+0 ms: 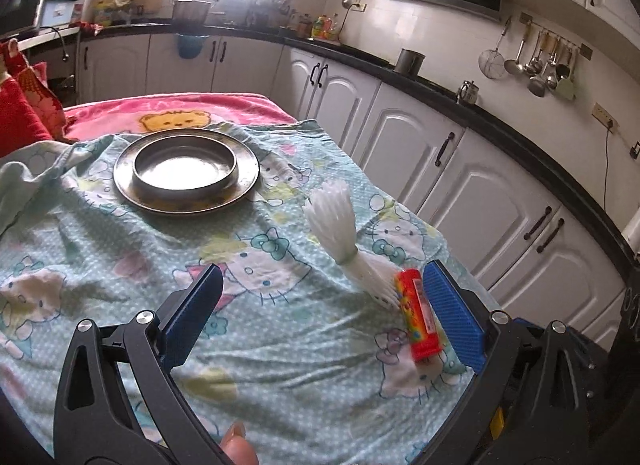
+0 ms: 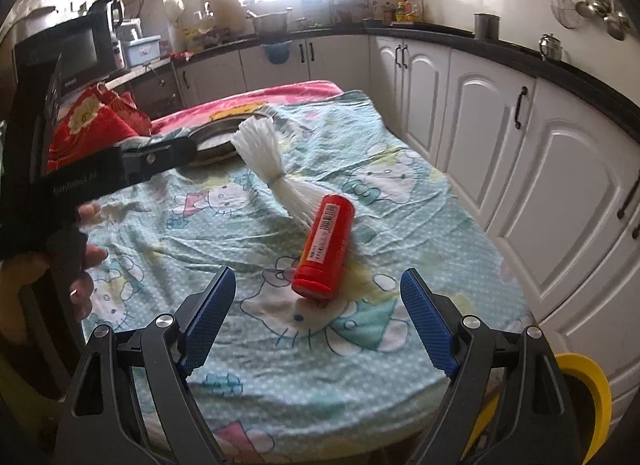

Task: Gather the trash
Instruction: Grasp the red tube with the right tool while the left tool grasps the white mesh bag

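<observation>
Step in hand, as judged: the approach to a first pick-up; nothing has been gripped yet.

Nearest, the right gripper (image 2: pixel 316 313) stands with its jaws wide apart and empty, hovering over the near edge of the patterned cloth (image 2: pixel 400 193). The red tube (image 2: pixel 323 246) lies on the cloth just beyond the fingertips and roughly between their lines, its long axis running near to far with the capped end nearest. It is the most likely item of trash.

The left gripper (image 1: pixel 320 317) is likewise spread wide and holds nothing. In its own view the red tube (image 1: pixel 418 317) lies just inside its right finger, apparently close against the blue pad; contact cannot be confirmed.

Next move, as judged: whichever gripper takes the tube must advance until the pads flank its body, then close across the short axis. The tube is round and may roll on the rumpled cloth, so a centred grip is advisable.

Just beyond the tube, touching or nearly touching its far end, lies a bundle of white plastic cutlery (image 2: pixel 268 161) bound at the middle by a band.

Farther off, toward the far left, a metal bowl (image 1: pixel 186 165) sits in a metal plate (image 1: pixel 244 185).

Count: one red tube, one cutlery bundle, one bowl, one plate, two grippers. A yellow rim (image 2: pixel 592 393) shows at the near right, below table level; its nature cannot be told.
</observation>
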The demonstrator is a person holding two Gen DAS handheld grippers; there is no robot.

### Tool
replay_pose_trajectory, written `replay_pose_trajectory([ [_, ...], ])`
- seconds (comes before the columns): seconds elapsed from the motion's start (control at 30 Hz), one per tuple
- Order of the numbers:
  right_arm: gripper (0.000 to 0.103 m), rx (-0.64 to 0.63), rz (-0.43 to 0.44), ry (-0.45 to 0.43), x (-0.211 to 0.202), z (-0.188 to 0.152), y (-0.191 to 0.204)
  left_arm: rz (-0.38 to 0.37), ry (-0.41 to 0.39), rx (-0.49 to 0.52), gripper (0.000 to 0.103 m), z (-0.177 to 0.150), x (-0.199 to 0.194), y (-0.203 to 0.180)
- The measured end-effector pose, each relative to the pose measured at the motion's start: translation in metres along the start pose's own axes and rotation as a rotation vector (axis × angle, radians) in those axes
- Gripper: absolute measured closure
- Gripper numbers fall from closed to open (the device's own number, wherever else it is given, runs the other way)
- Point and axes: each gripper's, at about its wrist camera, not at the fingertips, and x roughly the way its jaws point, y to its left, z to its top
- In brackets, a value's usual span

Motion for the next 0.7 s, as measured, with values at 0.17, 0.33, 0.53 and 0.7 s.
replay_pose_trajectory([
  [0.17,0.022,-0.033,-0.014,0.027,0.027,0.003,0.002,-0.010,0.034,-0.003,0.011,0.006,0.019,0.002],
  [0.33,0.029,0.006,-0.004,0.070,0.052,0.006,-0.005,-0.032,0.073,-0.011,0.011,0.009,0.039,0.003],
  [0.53,0.036,0.067,0.023,0.097,0.071,0.011,-0.010,-0.052,0.115,-0.041,0.011,0.012,0.061,0.007],
  [0.7,0.060,0.097,0.046,0.141,0.084,0.006,-0.018,-0.081,0.139,-0.067,0.011,0.014,0.076,0.007],
])
